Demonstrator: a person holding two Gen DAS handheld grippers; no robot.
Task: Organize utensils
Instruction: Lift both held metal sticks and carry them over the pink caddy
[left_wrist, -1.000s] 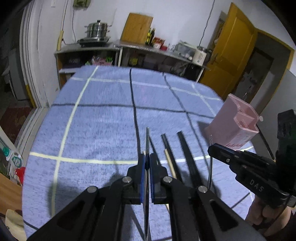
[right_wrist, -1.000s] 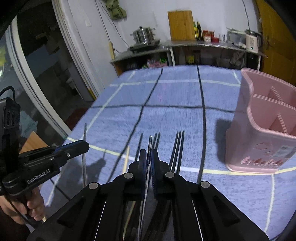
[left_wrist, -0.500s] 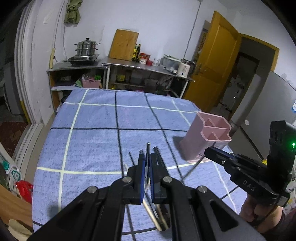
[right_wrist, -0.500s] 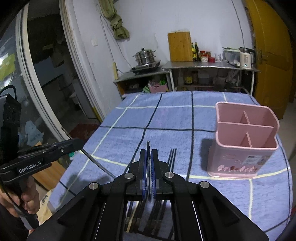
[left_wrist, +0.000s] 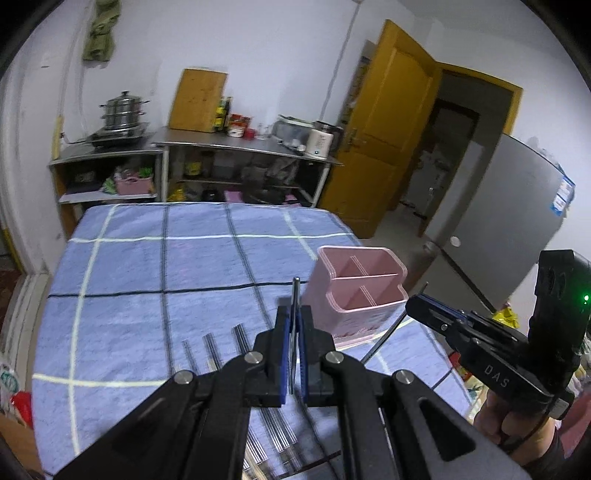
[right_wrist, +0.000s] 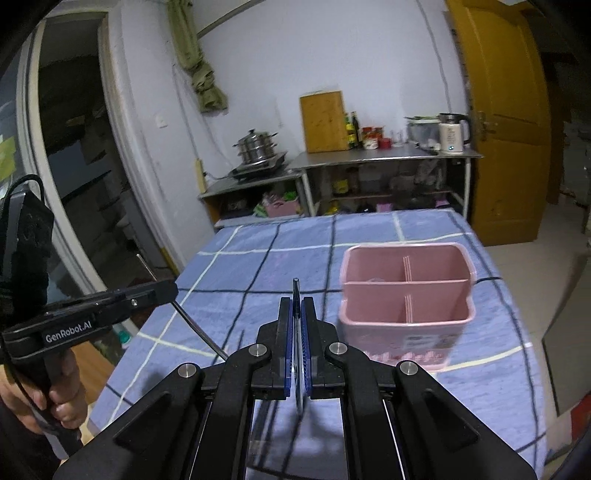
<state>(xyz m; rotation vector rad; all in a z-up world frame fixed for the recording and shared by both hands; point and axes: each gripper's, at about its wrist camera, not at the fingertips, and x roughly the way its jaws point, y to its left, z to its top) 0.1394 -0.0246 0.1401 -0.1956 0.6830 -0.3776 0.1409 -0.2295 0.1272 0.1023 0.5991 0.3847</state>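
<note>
In the left wrist view, the left gripper (left_wrist: 293, 328) is clamped tight on a thin metal utensil (left_wrist: 295, 295) that stands on edge between the blue pads, its tip poking out ahead of them. Below it, more metal utensils (left_wrist: 210, 347) lie in rows on the blue checked tablecloth (left_wrist: 147, 266). The pink utensil holder (left_wrist: 356, 295) stands upright on the cloth just right of the gripper's tip, its compartments empty. At the right edge, a hand (left_wrist: 517, 421) holds the right gripper (left_wrist: 415, 308), closed on a slim dark utensil handle (left_wrist: 388, 338) that slants down towards the cloth. In the right wrist view, the right gripper (right_wrist: 296, 317) pinches its utensil (right_wrist: 296, 295) edge-on between its pads, and the holder (right_wrist: 406, 295) sits just ahead to the right. On the left, a hand (right_wrist: 44, 402) carries the left gripper (right_wrist: 170, 290), shut on a thin rod-like handle (right_wrist: 195, 328) angled downwards.
</note>
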